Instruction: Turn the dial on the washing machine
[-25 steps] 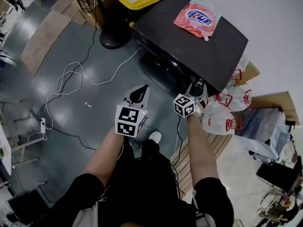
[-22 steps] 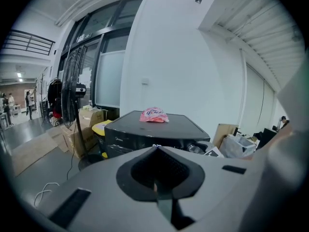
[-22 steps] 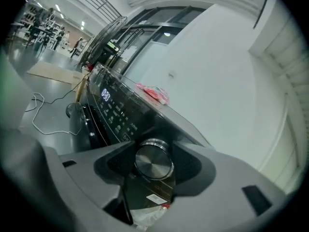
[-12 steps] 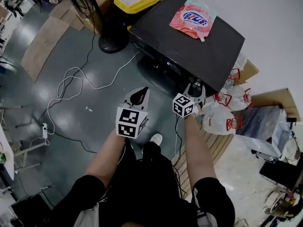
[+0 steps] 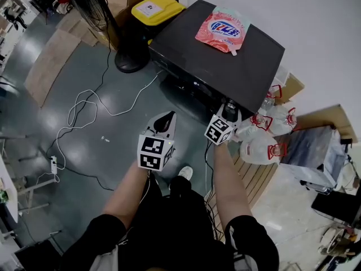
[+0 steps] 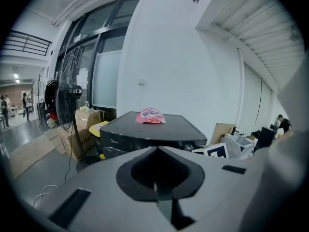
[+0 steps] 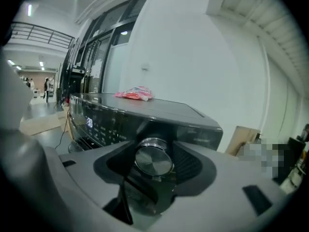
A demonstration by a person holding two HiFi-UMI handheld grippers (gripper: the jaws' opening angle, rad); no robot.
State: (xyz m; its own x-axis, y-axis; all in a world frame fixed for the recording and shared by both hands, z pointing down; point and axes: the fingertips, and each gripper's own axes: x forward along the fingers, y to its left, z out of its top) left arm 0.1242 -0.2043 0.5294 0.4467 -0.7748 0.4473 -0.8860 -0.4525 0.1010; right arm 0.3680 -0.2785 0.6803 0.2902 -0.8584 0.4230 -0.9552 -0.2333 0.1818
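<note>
Dial (image 7: 153,159) sits at the right end of the dark washing machine (image 5: 225,61) front panel, near corner. Right gripper (image 5: 229,108) jaws pinch it from both sides. Left gripper (image 5: 163,121) hangs well left of the panel, jaws pressed together, empty. Pink pouch (image 5: 219,29) lies on the far lid.

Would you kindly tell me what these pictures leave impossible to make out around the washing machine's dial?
Dial setting: right gripper view, any marks round it are covered by the jaws.
Dial itself: head view, hidden under the right gripper.
Lit display: right gripper view, too small and blurred to read.
Pouch print: head view, too small to read.
</note>
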